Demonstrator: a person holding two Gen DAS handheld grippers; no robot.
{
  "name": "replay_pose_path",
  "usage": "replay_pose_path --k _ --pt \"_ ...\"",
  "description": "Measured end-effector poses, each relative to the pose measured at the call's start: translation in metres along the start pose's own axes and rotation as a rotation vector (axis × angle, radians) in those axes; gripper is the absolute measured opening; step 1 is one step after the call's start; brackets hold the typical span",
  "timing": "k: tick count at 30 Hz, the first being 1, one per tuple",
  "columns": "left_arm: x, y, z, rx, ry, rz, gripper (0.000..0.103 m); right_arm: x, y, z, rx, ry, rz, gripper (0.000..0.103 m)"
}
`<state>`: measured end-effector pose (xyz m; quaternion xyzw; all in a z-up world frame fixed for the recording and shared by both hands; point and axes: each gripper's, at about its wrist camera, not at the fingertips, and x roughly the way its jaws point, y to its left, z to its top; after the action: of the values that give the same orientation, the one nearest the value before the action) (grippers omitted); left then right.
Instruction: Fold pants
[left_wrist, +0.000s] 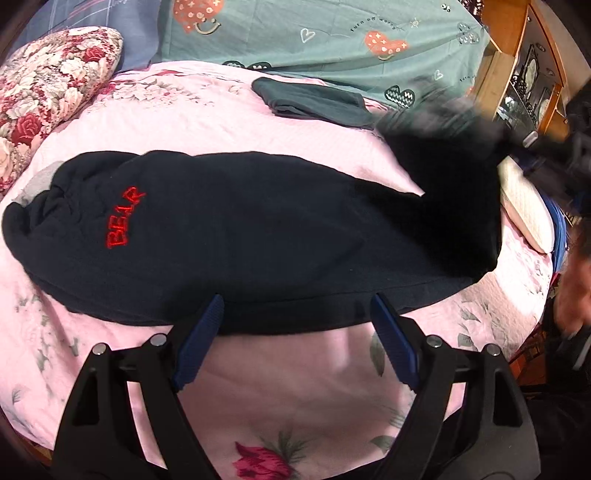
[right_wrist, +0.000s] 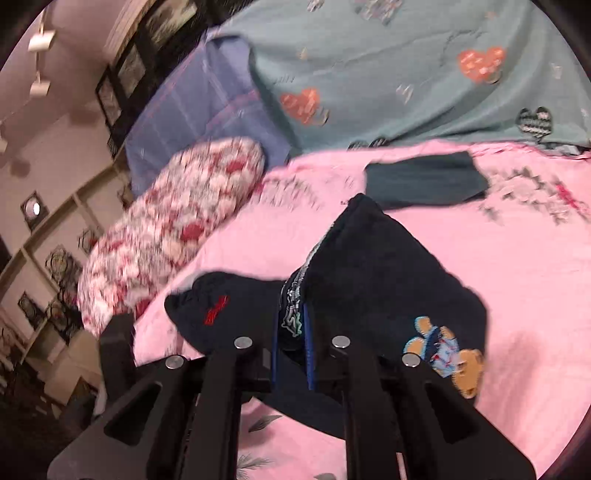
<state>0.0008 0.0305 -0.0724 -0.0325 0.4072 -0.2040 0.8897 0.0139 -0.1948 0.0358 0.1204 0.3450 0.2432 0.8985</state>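
On the pink bed cover (left_wrist: 229, 122), in my left wrist view, the pants (left_wrist: 236, 229) lie flat and long from nine o'clock to three o'clock. They are dark navy, soft and fuzzy, with the red word "BEAR" (left_wrist: 123, 218) stitched near the waist end at nine o'clock. A bit of grey lining shows at that waist. The end at two o'clock is lifted off the bed and looks blurry. My left gripper (left_wrist: 297, 314) is spread wide, with nothing between its blue pads. Its tips sit right at the pants' near edge at six o'clock. Below that edge there is bare pink cover. A folded dark green cloth (left_wrist: 314, 101) lies at twelve o'clock, apart from the pants. A flowery pillow (left_wrist: 48, 96) sits at ten o'clock.

In my right wrist view, my right gripper (right_wrist: 291, 332) is pinching a bunch of the pants (right_wrist: 373, 273) between its blue pads. The cloth rises in a peak toward twelve o'clock. A bear picture (right_wrist: 447, 354) shows on the pants at four o'clock, and the red word (right_wrist: 216, 310) at eight o'clock. There is lots of open pink cover at three o'clock. The green cloth (right_wrist: 424, 179) lies at one o'clock, close to the peak. The flowery pillow (right_wrist: 173, 225) is at ten o'clock.
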Motion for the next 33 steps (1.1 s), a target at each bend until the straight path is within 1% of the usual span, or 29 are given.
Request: replay_pose_path --k 1,2,3,4,5,6,7,10,13,14,15,17,18,19,20,21,22,23,24,25,26,27,28,29,30,31,32,33 --pt "-0.002 0.004 0.001 -0.011 -0.005 0.012 0.083 0.018 0.002 -0.004 -0.014 0.056 0.004 0.012" --pt "-0.004 0.008 0.001 -0.023 -0.008 0.016 0.083 0.047 0.005 -0.015 -0.039 0.145 -0.010 0.013" --pt "-0.006 0.011 0.002 -0.033 -0.011 0.022 0.083 0.065 0.006 -0.024 -0.057 0.206 -0.021 0.013" --pt "-0.009 0.015 0.002 -0.043 -0.016 0.031 0.083 0.082 0.007 -0.035 -0.073 0.272 -0.016 0.020" --pt "-0.012 0.018 0.003 -0.049 -0.022 0.040 0.083 0.092 0.006 -0.045 -0.082 0.311 -0.010 0.026" --pt "-0.014 0.020 0.004 -0.054 -0.028 0.047 0.083 0.090 0.009 -0.050 -0.112 0.282 0.004 0.032" --pt "-0.016 0.023 0.006 -0.060 -0.035 0.054 0.085 0.086 0.014 -0.051 -0.144 0.269 0.017 0.043" --pt "-0.016 0.022 0.020 -0.066 -0.050 0.051 0.085 0.070 0.027 -0.050 -0.225 0.245 0.034 0.044" --pt "-0.015 0.006 0.039 -0.026 -0.077 0.030 0.085 0.047 0.029 -0.052 -0.259 0.218 0.080 0.044" --pt "-0.014 -0.003 0.045 -0.006 -0.086 0.013 0.085 0.033 0.028 -0.053 -0.266 0.202 0.098 0.044" --pt "-0.013 -0.011 0.049 0.013 -0.089 0.002 0.086 0.022 0.022 -0.055 -0.269 0.186 0.097 0.044" --pt "-0.008 -0.031 0.055 0.060 -0.084 -0.023 0.086 -0.001 0.010 -0.053 -0.252 0.142 0.055 0.044" --pt "-0.003 -0.044 0.056 0.096 -0.073 -0.037 0.086 -0.015 -0.003 -0.050 -0.219 0.105 0.013 0.044" --pt "0.004 -0.054 0.055 0.135 -0.060 -0.025 0.086 -0.026 -0.016 -0.047 -0.175 0.069 -0.023 0.044" --pt "0.014 -0.062 0.053 0.175 -0.041 0.006 0.086 -0.036 -0.030 -0.043 -0.125 0.034 -0.055 0.044" --pt "0.027 -0.066 0.051 0.202 -0.015 0.048 0.086 -0.044 -0.050 -0.039 -0.048 0.003 -0.100 0.044" --pt "0.039 -0.067 0.049 0.215 0.012 0.089 0.086 -0.044 -0.061 -0.038 -0.004 0.002 -0.129 0.044" --pt "0.058 -0.061 0.046 0.214 0.058 0.145 0.087 -0.040 -0.073 -0.037 0.038 0.018 -0.159 0.044" --pt "0.068 -0.055 0.044 0.190 0.096 0.137 0.087 -0.033 -0.078 -0.038 0.044 0.039 -0.183 0.044" --pt "0.071 -0.044 0.045 0.124 0.119 0.087 0.087 -0.024 -0.080 -0.040 0.040 0.063 -0.223 0.044" --pt "0.067 -0.040 0.048 0.103 0.116 0.084 0.087 -0.014 -0.083 -0.043 0.035 0.087 -0.262 0.044" --pt "0.065 -0.038 0.049 0.107 0.109 0.109 0.088 -0.009 -0.084 -0.044 0.033 0.091 -0.273 0.044" --pt "0.064 -0.037 0.049 0.111 0.108 0.124 0.090 -0.005 -0.085 -0.044 0.036 0.090 -0.275 0.048" --pt "0.065 -0.035 0.049 0.105 0.113 0.123 0.091 -0.002 -0.088 -0.040 0.044 0.082 -0.270 0.051" --pt "0.065 -0.034 0.048 0.100 0.116 0.121 0.091 0.003 -0.090 -0.035 0.048 0.075 -0.271 0.051" --pt "0.065 -0.034 0.048 0.100 0.112 0.123 0.092 0.001 -0.098 -0.035 0.052 0.075 -0.266 0.056" --pt "0.065 -0.035 0.049 0.104 0.110 0.128 0.092 0.003 -0.104 -0.032 0.061 0.086 -0.254 0.072" --pt "0.065 -0.035 0.049 0.103 0.109 0.132 0.092 0.008 -0.112 -0.031 0.087 0.110 -0.247 0.076"
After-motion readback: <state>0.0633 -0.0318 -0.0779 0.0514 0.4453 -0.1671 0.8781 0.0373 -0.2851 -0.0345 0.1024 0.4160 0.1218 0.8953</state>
